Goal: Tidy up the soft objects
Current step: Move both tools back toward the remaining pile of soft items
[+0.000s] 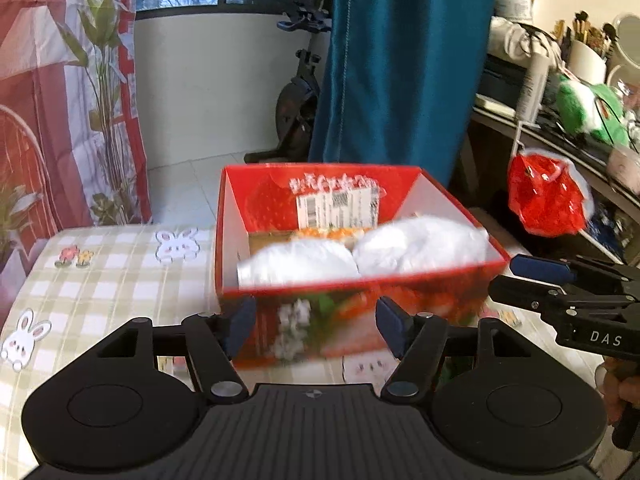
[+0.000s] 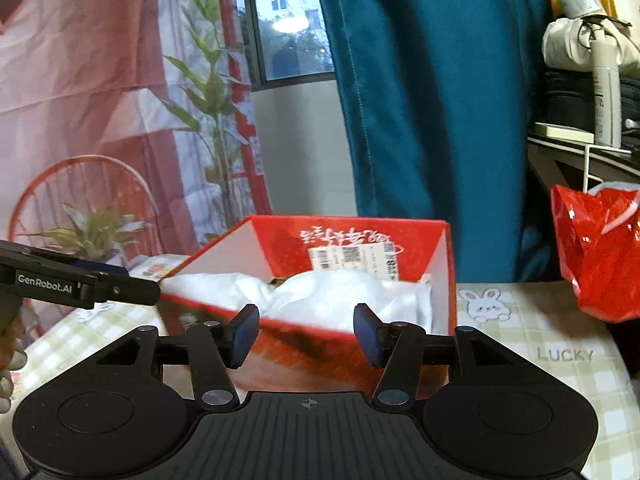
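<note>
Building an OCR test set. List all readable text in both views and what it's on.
"DAS": side of the right gripper.
"GenRobot.AI": side of the left gripper.
"LUCKY": checked tablecloth.
White script on the red box inner wall: upside down, not readable.
Shipping label with barcode and QR code: too small and blurred.
Spray can lettering: too small.

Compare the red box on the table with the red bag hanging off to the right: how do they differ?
The red box has stiff, flat walls; the red bag is crumpled and shiny. The red box stands on the checked tablecloth; the red bag hangs beside the table, near a white wire rack. The red box is open-topped with white soft bundles showing inside; what the red bag holds cannot be seen. Both are bright red.
</note>
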`<state>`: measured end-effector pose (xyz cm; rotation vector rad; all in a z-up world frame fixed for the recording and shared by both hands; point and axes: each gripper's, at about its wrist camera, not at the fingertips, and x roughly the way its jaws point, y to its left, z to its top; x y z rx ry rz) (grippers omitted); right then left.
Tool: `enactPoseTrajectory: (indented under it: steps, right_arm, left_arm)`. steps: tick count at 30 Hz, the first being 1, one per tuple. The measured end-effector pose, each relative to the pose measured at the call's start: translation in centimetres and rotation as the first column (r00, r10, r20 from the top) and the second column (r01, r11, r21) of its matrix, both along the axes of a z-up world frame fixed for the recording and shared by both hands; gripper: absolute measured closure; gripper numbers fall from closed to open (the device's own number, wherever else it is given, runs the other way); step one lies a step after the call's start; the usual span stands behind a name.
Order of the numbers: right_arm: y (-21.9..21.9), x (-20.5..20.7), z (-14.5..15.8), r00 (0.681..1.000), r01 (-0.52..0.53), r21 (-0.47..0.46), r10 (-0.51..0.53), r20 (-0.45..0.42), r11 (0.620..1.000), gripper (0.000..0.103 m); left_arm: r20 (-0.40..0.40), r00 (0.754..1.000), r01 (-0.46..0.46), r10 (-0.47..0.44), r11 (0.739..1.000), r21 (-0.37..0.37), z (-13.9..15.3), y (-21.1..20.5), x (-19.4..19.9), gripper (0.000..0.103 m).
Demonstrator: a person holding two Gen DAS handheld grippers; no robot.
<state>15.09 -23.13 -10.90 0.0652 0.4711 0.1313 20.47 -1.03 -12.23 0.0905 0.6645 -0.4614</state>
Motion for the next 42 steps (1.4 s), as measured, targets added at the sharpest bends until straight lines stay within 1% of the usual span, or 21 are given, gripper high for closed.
enactPoseTrajectory:
  steps: [3,8,14,17,20,21,24,26,27,29,30,34,37,42]
  right_arm:
    - [0.4,-1.8,-0.4,1.000,-0.018,0.010,0.018,-0.009,1.000,0.054]
    - [1.3,-4.7,-1.8,0.998,-0.040,0.015,0.040,-0.045,0.999,0.054]
    - [2.3,-7.5,-3.9,0.989,-0.056,0.054,0.063,-0.132,0.997,0.054]
    - [2.5,-8.4,-5.1,0.979,-0.056,0.081,0.070,-0.190,0.995,0.057]
    - [3.2,-9.1,-5.9,0.964,-0.088,0.073,0.103,-0.244,0.993,0.057]
    - [3.5,-9.3,-6.0,0.960,-0.102,0.069,0.117,-0.255,0.992,0.057]
    - [4.3,-9.7,-6.1,0.948,-0.142,0.064,0.155,-0.277,0.988,0.057]
    - [4.8,-9.8,-6.0,0.943,-0.164,0.054,0.173,-0.284,0.985,0.057]
    - [5.0,-10.0,-6.0,0.940,-0.174,0.052,0.181,-0.288,0.983,0.057]
    - [5.3,-10.0,-5.9,0.936,-0.184,0.051,0.190,-0.297,0.982,0.057]
    - [5.3,-10.0,-6.0,0.934,-0.187,0.052,0.194,-0.300,0.981,0.057]
    - [5.6,-10.0,-6.3,0.921,-0.207,0.058,0.215,-0.325,0.977,0.057]
    - [5.8,-9.8,-6.7,0.911,-0.222,0.063,0.230,-0.343,0.973,0.057]
    - [5.9,-9.7,-7.2,0.902,-0.228,0.075,0.239,-0.359,0.971,0.057]
  left_arm:
    - [-0.025,1.000,0.001,-0.001,1.000,-0.001,-0.8,0.7,-1.7,0.034]
    - [-0.080,0.997,-0.013,0.011,0.999,-0.033,-2.4,2.2,-4.8,0.034]
    - [-0.165,0.986,-0.014,0.005,0.998,-0.053,-4.9,3.6,-8.8,0.035]
    - [-0.225,0.974,-0.009,-0.005,0.998,-0.060,-6.6,4.2,-10.6,0.036]
    - [-0.263,0.965,0.000,-0.015,0.998,-0.059,-7.8,4.6,-11.6,0.037]
    - [-0.275,0.961,-0.007,-0.011,0.998,-0.064,-8.0,4.8,-11.7,0.038]
    - [-0.312,0.950,-0.026,-0.001,0.996,-0.082,-8.7,5.2,-11.7,0.045]
    - [-0.336,0.942,-0.021,-0.010,0.996,-0.088,-9.1,5.3,-11.8,0.055]
    - [-0.348,0.937,-0.019,-0.015,0.996,-0.092,-9.3,5.3,-11.9,0.056]
    - [-0.387,0.922,-0.010,-0.029,0.995,-0.099,-10.1,4.9,-11.8,0.062]
    - [-0.405,0.914,-0.009,-0.032,0.995,-0.097,-10.6,4.6,-11.6,0.062]
    - [-0.426,0.904,-0.021,-0.033,0.992,-0.122,-11.3,4.8,-11.2,0.062]
    - [-0.429,0.903,-0.026,-0.033,0.991,-0.132,-11.4,4.5,-11.0,0.062]
    - [-0.427,0.903,-0.006,-0.051,0.991,-0.131,-11.5,3.3,-10.1,0.063]
